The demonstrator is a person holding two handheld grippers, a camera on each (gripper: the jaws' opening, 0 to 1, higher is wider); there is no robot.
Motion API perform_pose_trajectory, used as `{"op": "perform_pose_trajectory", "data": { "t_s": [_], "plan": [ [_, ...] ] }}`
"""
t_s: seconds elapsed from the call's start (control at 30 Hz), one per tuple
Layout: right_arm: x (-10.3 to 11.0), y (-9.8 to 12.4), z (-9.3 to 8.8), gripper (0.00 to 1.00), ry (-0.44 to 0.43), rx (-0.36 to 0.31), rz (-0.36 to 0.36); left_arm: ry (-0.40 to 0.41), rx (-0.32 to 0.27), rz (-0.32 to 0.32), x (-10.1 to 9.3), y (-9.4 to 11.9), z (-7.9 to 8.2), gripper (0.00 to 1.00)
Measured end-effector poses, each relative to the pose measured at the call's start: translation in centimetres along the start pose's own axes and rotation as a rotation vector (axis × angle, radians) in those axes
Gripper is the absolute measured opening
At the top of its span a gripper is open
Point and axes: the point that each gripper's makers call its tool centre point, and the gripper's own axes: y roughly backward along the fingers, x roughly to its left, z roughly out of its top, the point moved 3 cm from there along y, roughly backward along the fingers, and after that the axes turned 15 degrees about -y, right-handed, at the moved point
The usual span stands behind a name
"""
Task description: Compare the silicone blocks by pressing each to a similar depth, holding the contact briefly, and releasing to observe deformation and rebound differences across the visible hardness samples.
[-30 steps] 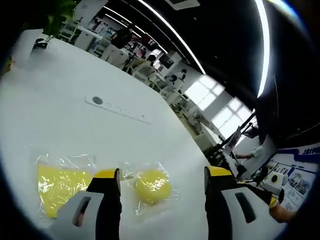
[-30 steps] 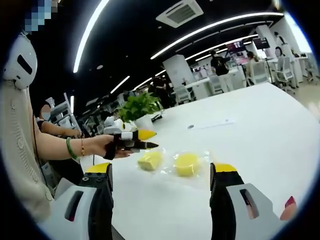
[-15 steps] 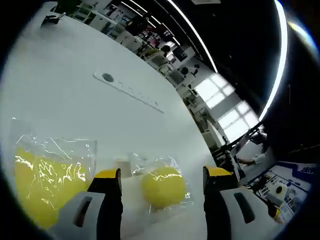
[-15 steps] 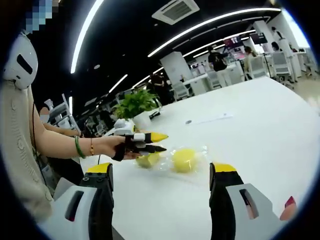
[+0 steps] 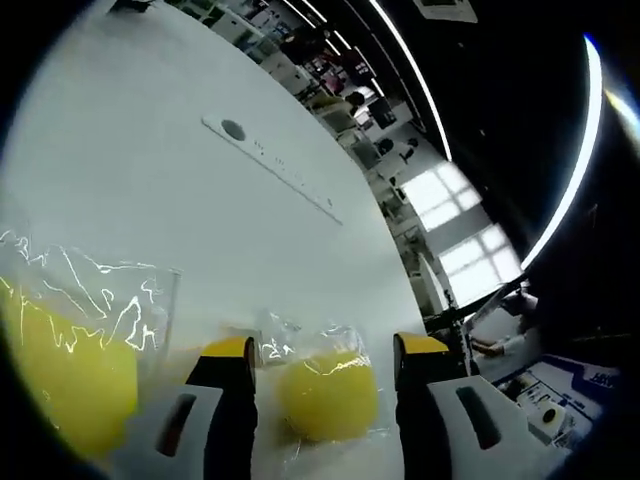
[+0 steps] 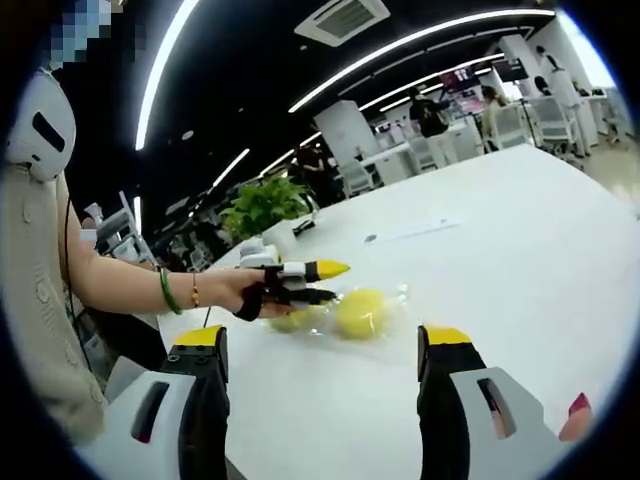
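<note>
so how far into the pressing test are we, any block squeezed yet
Nothing looks pressed yet: the round yellow block in its clear bag keeps its full shape. In hand: the left gripper has its open jaws either side of that block, apparently not squeezing. Left: press, hold, release it, then the larger yellow block. The right gripper sits open, away from both.

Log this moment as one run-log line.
left gripper: open, straddling bagged round yellow silicone block | right gripper: open, held back | white table
</note>
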Motion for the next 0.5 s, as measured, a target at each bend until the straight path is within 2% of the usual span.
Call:
{"op": "perform_pose_trajectory", "data": {
  "t_s": [0.13,0.2,0.27,0.5],
  "plan": [
    [-0.1,-0.1,-0.1,0.71,-0.003,0.004,0.0,0.001,0.006,0.019,0.1,-0.5,0.1,0.47],
    [-0.2,-0.1,0.0,0.71,-0.007,0.001,0.0,0.005,0.027,0.065,0.6,-0.7,-0.2,0.41],
    [-0.3,-0.1,-0.1,0.71,-0.009,0.0,0.0,-0.033,0.039,0.077,0.8,-0.8,-0.4,0.39],
    [-0.4,-0.1,-0.1,0.71,-0.012,-0.001,-0.002,-0.035,0.057,0.095,1.2,-1.2,-0.7,0.27]
  ]
}}
